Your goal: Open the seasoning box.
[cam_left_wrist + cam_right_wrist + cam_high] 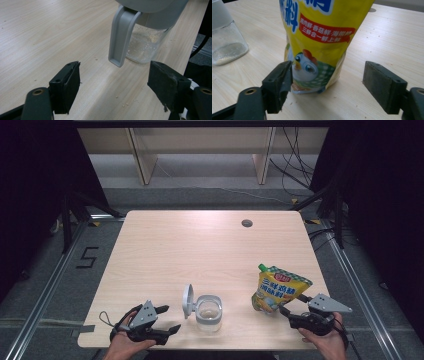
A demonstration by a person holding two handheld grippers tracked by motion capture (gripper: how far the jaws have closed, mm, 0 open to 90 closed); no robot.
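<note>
Yellow pouch (278, 290) stands on the tabletop (200, 250) near its front right, leaning left, just ahead of the right hand-held gripper (327, 82), whose jaws are apart around its base without pressing. The left hand-held gripper (112, 85) gapes empty beside the open-lidded jar (207, 312). Unsupported, the leaning pouch could topple toward the jar, and a nudge from either jaw would tip it.

Pale wooden table (165, 245) on grey floor (45, 285).
</note>
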